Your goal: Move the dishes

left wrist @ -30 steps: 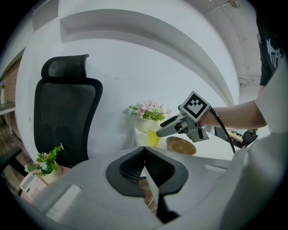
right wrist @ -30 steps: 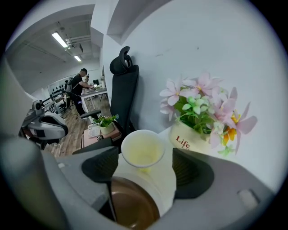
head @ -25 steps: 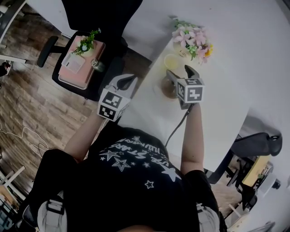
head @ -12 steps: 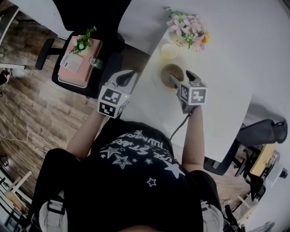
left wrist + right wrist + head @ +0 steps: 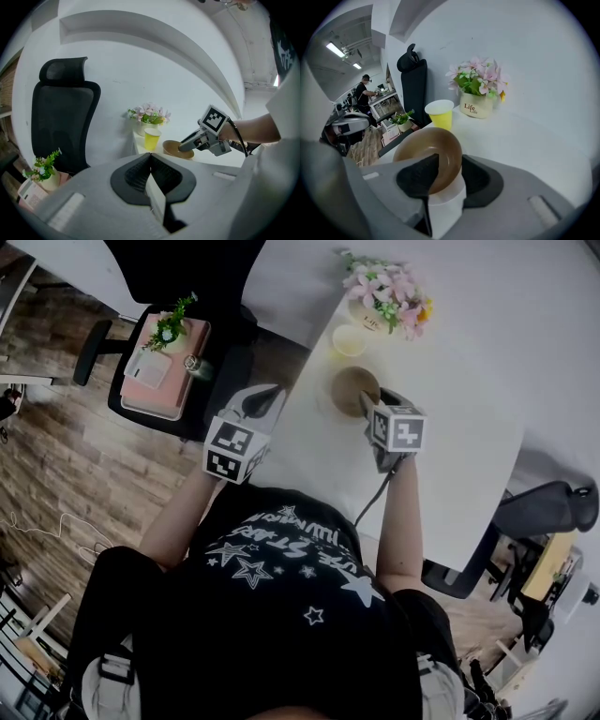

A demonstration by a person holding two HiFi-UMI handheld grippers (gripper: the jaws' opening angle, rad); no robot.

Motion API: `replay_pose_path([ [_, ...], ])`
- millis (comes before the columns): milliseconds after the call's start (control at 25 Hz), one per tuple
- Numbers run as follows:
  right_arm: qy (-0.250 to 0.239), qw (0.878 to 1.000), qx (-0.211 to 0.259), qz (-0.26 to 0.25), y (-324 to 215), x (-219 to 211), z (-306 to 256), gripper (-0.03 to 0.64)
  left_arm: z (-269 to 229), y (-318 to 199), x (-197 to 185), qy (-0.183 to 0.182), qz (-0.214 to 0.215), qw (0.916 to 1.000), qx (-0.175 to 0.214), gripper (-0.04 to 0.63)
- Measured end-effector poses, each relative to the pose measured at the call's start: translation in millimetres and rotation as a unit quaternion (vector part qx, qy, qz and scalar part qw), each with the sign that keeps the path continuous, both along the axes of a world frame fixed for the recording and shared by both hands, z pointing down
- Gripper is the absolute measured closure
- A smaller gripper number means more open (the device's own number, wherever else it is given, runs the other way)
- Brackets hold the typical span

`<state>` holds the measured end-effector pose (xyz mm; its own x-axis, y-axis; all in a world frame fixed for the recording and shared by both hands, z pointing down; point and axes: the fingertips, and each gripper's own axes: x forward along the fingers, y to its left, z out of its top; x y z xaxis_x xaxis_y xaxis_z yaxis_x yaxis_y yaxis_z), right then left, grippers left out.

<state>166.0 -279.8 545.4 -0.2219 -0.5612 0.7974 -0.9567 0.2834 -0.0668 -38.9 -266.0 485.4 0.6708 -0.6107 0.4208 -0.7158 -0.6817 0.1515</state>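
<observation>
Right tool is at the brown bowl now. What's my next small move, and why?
Probably lift the brown bowl slightly, straight up. The right tool has just been closing its jaws, which now pinch the bowl's near rim, one inside, one outside; the yellow cup stands close behind it.

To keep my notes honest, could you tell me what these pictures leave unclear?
Yellow cup, contents: too small in head view; its rim hides them in both gripper views.
White item on pink box: head view, too small.
Distant person, activity: right gripper view, too small.

A white table [image 5: 469, 409] and black office chair [image 5: 187, 268] stand on wood-plank floor [image 5: 56, 456].
</observation>
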Motion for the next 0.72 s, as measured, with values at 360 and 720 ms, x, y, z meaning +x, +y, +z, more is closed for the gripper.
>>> replay_pose_path([
  [360,0.001,0.999,-0.004,0.038,-4.4,10.8,3.2,0.577,5.8,0.8,1.5,-0.003,0.002,1.0,-0.009,0.586],
  [720,-0.043,0.996,0.008,0.074,-11.7,20.9,-13.4,0.594,6.9,-5.3,7.9,-0.004,0.006,0.9999,-0.012,0.585],
])
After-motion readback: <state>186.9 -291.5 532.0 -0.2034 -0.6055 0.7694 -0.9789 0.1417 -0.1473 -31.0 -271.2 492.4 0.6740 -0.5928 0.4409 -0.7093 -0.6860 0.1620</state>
